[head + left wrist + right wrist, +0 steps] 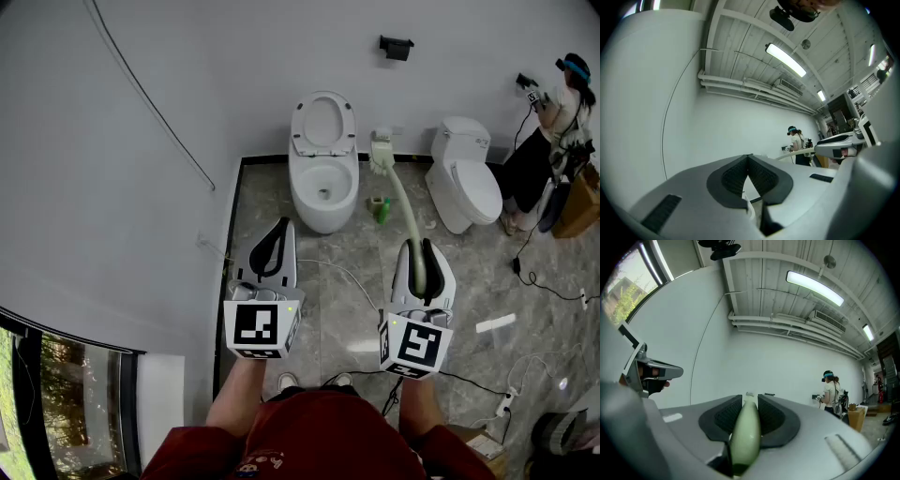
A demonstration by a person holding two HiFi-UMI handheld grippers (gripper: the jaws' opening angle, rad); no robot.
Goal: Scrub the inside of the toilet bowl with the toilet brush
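Jaws of the right gripper [422,246] [749,401] were clamped on the brush [403,202] [745,437], with the ribbed black pads [772,416] pressing either side of its smooth, rounded, pale green handle. Beyond the jaw tips the handle curved away to a whitish bristle head. The head sat ahead and slightly left of those jaws, beside the right rim of the toilet [302,192] and outside its bowl.

The left gripper [277,225] [749,157] had its jaws pressed together at the tips, with nothing between them.

The toilet was glossy white ceramic with an oval bowl and a raised lid. It stood ahead of both sets of jaws and between their lines. A small green object [380,209] stood on the veined grey stone floor [356,309], just ahead of the right jaws. A second toilet [464,183], with its lid down, stood ahead and to their right.
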